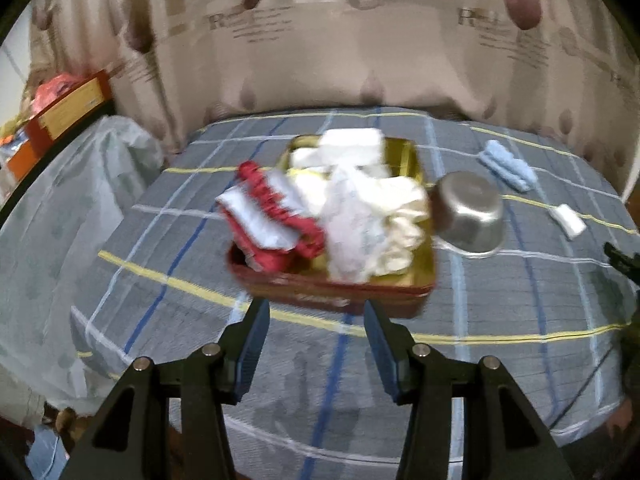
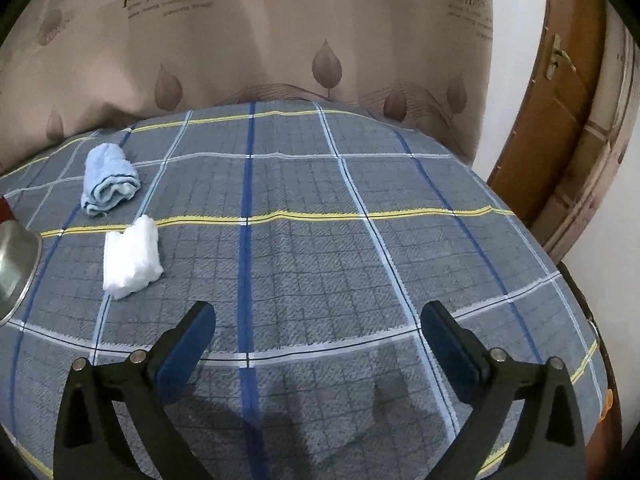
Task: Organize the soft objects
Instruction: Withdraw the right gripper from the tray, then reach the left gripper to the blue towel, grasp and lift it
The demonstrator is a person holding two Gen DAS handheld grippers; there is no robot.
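We hold both grippers' jaws spread, empty. The white cloth [image 2: 131, 258] lies on the bed right of the tin [image 1: 336, 292], ahead-left of our nearer right gripper [image 2: 318, 338].

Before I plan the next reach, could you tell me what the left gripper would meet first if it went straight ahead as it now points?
Probably the near wall of the red tin: it sits directly ahead of the open left gripper, with only bare plaid cloth between. Depth is uncertain.

My left wrist view looks forward over the plaid cloth [image 1: 500, 320] from near, tin [image 1: 332, 288] centred. My right wrist view faces the curtain [image 2: 260, 40]. Both share the blue towel [image 1: 507, 165] [image 2: 108, 180], upper right and upper left.
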